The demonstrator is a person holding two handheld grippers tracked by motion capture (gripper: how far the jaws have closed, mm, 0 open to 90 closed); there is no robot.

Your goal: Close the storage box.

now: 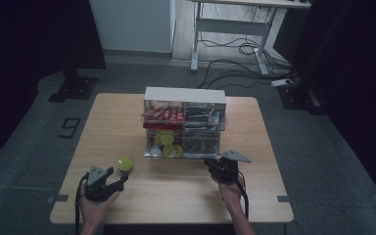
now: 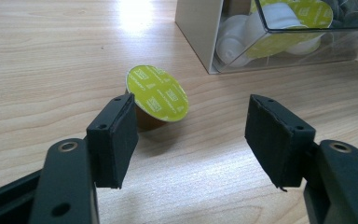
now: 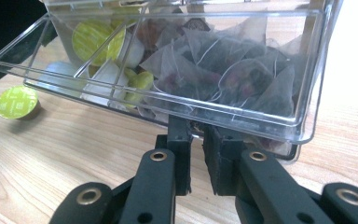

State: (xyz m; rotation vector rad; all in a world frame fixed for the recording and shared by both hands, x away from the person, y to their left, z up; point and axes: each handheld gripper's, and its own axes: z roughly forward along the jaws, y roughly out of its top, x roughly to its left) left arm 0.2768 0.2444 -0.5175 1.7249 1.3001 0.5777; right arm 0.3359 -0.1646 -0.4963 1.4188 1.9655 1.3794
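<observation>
Looking down from the high view, a light wooden table carried a clear two-tier organizer near its far middle, with red packets in the upper left compartment and green-lidded capsules in the pulled-out lower drawer. One loose green-lidded coffee capsule lay on the tabletop, just left of the drawer's front corner. The left gripper sat near the table's front edge, its tips pointing at that capsule from close by. The right gripper met the drawer's front right part.

From the left gripper view, the left gripper had its jaws spread wide, nothing between them. The capsule lay tilted on the wood just beyond the left jaw, its lid facing the camera, not touched as far as could be seen. The drawer's corner stood farther back, white and green capsules behind its clear wall.

From the right gripper view, the right gripper had its jaws drawn narrow, pinching the lower front lip of the drawer. Pyramid tea bags lay in the nearer compartment, capsules in the one beside it. The loose capsule rested on the table at the far left.
</observation>
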